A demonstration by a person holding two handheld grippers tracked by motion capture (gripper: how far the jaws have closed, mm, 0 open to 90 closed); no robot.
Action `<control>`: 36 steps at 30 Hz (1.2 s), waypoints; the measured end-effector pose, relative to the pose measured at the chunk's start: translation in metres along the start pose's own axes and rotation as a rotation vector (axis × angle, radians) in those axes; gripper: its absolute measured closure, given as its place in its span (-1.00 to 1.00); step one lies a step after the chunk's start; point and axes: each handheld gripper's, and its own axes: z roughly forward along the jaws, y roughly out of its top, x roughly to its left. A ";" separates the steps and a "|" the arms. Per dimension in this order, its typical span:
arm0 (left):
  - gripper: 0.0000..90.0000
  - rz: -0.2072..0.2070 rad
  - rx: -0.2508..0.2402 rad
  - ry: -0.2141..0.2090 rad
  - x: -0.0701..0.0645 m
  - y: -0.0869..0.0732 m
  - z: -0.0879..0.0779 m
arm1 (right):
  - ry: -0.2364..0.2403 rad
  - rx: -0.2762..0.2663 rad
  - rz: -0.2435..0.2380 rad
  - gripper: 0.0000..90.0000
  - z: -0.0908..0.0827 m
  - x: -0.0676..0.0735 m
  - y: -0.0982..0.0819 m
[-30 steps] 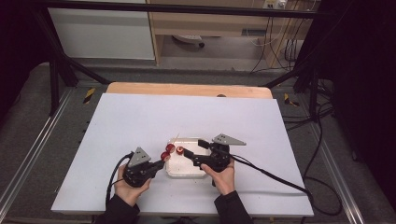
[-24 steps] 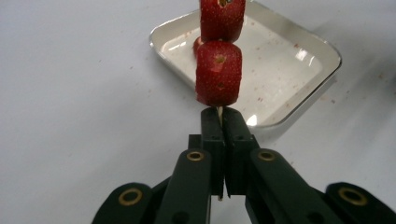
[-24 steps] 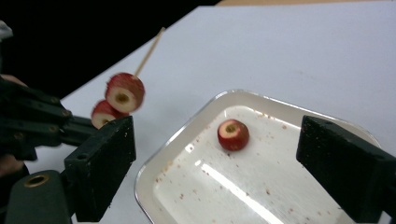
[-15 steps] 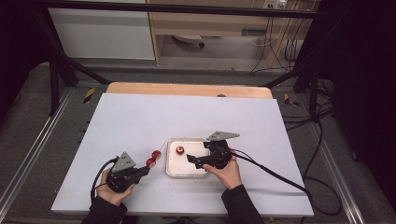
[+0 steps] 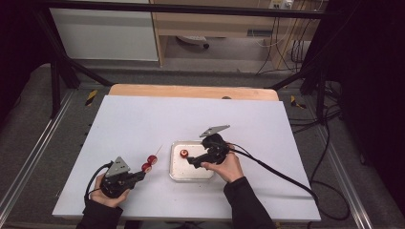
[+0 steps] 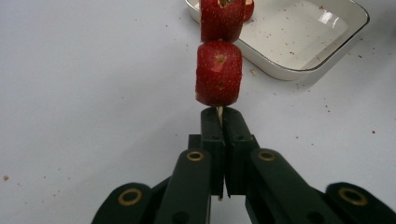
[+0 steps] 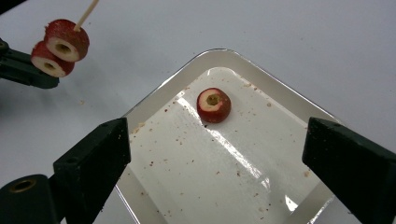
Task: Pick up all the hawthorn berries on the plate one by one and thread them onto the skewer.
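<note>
Two red strawberry pieces (image 6: pixel 218 72) threaded on skewer (image 6: pixel 219 111), clamped in left gripper (image 6: pixel 219 122) near table (image 5: pixel 143 119) front-left corner. Right gripper (image 7: pixel 219 154) spread wide, just opened further, above tray (image 7: pixel 261 79); one red, hollow-cored slice (image 7: pixel 214 105) lying between, unheld.

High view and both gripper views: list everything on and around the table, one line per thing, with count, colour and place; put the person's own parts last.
Red hollowed fruit pieces on the wooden skewer: two, red, left of the tray, held above the table.
Thin wooden skewer: one, pale, through those two pieces.
Loose red fruit piece: one, red with pale centre, in the tray.
Shallow white rectangular tray: one, white, table centre.
White table top: one, on a wooden board.
Left gripper: one, black, shut on the skewer.
Right gripper: one, black, open over the tray.
Hands: two, near edge.
</note>
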 end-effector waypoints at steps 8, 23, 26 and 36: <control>0.96 0.004 0.011 -0.002 0.001 -0.001 0.000 | -0.020 0.094 -0.043 -0.80 0.013 0.002 0.019; 0.96 -0.004 0.013 0.003 0.004 -0.001 0.000 | 0.005 0.253 -0.060 -0.47 0.055 0.005 0.046; 0.96 -0.002 0.014 0.003 0.003 -0.001 0.000 | -0.001 0.283 -0.072 -0.34 0.062 0.005 0.049; 0.96 0.001 0.017 0.003 0.003 -0.001 0.001 | 0.014 0.331 -0.044 0.00 0.073 -0.003 0.049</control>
